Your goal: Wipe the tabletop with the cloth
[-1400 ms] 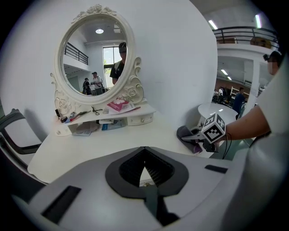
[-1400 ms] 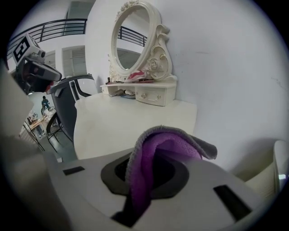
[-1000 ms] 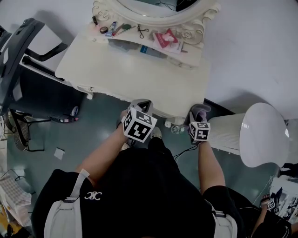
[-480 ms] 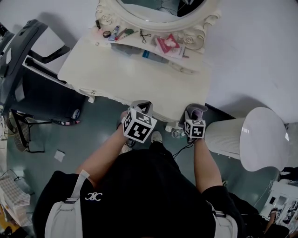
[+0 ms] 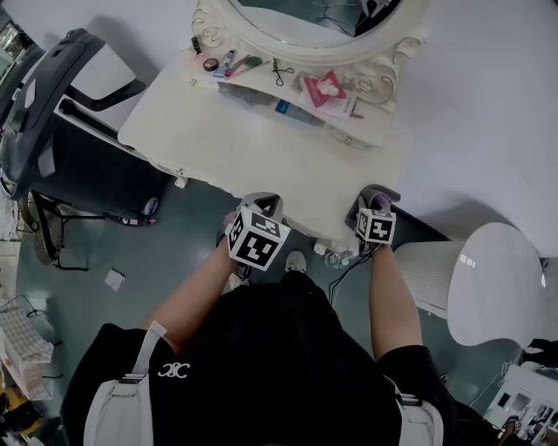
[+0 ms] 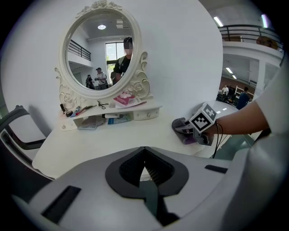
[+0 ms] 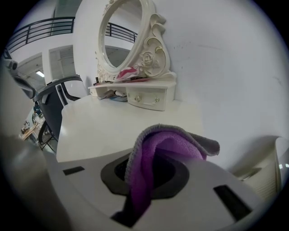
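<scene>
At far left a dark chair (image 5: 52,96) stands beside the desk (image 5: 244,144), partly cut off by the picture's edge. My left gripper (image 6: 145,166) hangs at the desk's near edge, its jaws pressed together on nothing.

Behind the bare top, a shelf (image 5: 296,96) under the oval mirror (image 5: 296,17) carries small clutter: scissors (image 5: 279,69), a pink packet (image 5: 324,87), and some little pieces at the left end too small to name. A blue item lies on the shelf's lower level, half hidden. The drawer (image 7: 146,97) at the shelf's right end is closed, so its contents don't show.

My right gripper (image 7: 146,178) is at the desk's near right corner, jaws clamped on the purple cloth (image 7: 167,146). The cloth bunches up and folds over the jaws; whether it touches the top I cannot tell. Right of the desk a white bin (image 5: 488,279) stands on the floor with its lid down, its inside hidden.
</scene>
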